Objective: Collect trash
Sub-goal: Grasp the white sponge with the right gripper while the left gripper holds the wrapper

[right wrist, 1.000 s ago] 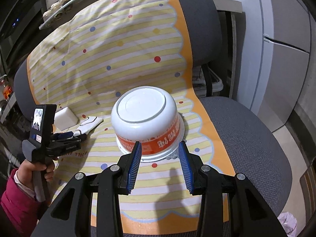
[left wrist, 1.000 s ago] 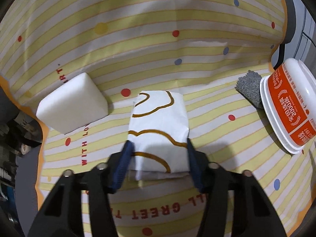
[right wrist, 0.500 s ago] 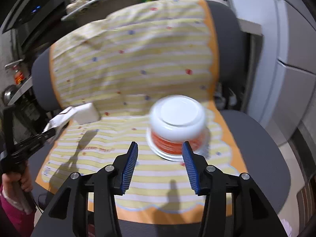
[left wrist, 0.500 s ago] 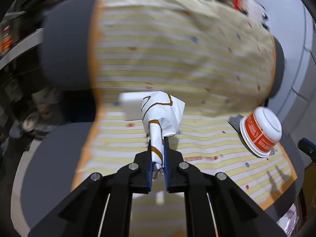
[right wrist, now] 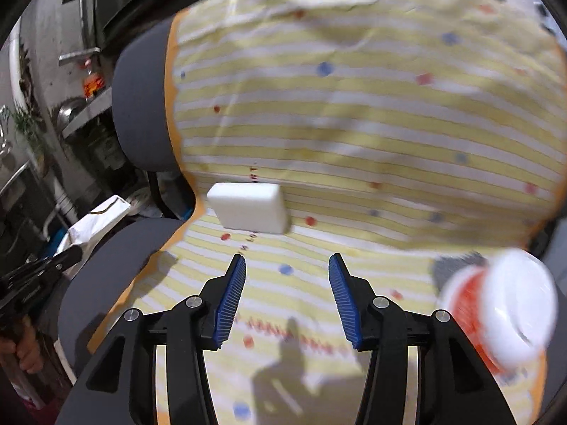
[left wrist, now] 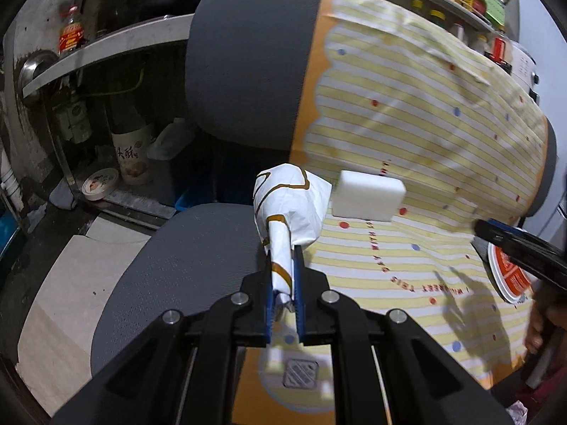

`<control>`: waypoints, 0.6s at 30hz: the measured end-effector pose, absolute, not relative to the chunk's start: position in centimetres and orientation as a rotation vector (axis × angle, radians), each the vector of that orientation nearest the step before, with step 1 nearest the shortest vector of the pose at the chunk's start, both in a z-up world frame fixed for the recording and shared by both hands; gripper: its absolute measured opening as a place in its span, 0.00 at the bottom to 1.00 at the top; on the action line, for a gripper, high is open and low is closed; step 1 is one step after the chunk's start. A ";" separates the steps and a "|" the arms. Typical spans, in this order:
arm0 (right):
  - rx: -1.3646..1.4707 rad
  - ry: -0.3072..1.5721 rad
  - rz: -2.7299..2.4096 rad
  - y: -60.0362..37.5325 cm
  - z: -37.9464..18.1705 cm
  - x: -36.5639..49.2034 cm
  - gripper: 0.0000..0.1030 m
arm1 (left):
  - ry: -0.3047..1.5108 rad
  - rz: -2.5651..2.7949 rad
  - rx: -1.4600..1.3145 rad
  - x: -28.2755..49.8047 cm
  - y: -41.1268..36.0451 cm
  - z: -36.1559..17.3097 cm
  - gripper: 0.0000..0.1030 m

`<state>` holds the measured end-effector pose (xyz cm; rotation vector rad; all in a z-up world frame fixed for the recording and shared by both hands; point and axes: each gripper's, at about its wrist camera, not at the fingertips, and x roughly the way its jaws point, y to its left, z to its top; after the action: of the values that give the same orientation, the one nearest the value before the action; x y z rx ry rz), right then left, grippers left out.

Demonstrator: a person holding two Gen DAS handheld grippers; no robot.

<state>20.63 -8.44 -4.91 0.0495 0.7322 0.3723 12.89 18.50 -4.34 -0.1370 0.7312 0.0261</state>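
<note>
Jaws of the left gripper (left wrist: 283, 272) are pinched tight on the white paper wrapper (left wrist: 288, 209), lifted off the chair (left wrist: 184, 258); its long axis runs away from the jaws, fat end outward. Right gripper (right wrist: 286, 276) jaws stand apart w/ nothing between, over the striped cloth (right wrist: 354, 124). Foam block (right wrist: 250, 207) sits just ahead. Only the right view shows the cup (right wrist: 503, 304) whole, though blurred; left shows just its rim.

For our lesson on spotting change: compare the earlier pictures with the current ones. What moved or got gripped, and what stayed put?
The left gripper closed on the white wrapper and lifted it off the cloth, toward the chair's left edge. The right gripper, empty, opened wider and swung from the bowl toward the white block. Block, bowl and cloth stayed put.
</note>
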 end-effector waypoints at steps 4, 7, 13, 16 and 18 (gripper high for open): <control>0.035 0.771 0.399 -5.6 -7.1 25.4 0.49 | 0.735 0.049 -0.152 14.3 19.4 -5.1 0.07; 0.025 0.777 0.418 -4.2 -8.4 28.2 0.46 | 0.746 0.063 -0.156 15.3 19.8 -6.0 0.07; -0.042 0.765 0.437 -2.0 -9.5 30.6 0.45 | 0.770 0.067 -0.167 15.8 19.9 -7.3 0.07; -0.076 0.755 0.450 -1.4 -9.3 30.1 0.23 | 0.774 0.068 -0.163 15.7 19.8 -7.5 0.07; -0.070 0.734 0.475 -1.7 -8.3 28.4 0.19 | 0.768 0.064 -0.160 15.3 19.6 -7.3 0.07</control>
<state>28.44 -1.68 -8.32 -0.0701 0.7345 0.4754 15.26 19.60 -7.25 -0.1602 0.7682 0.0643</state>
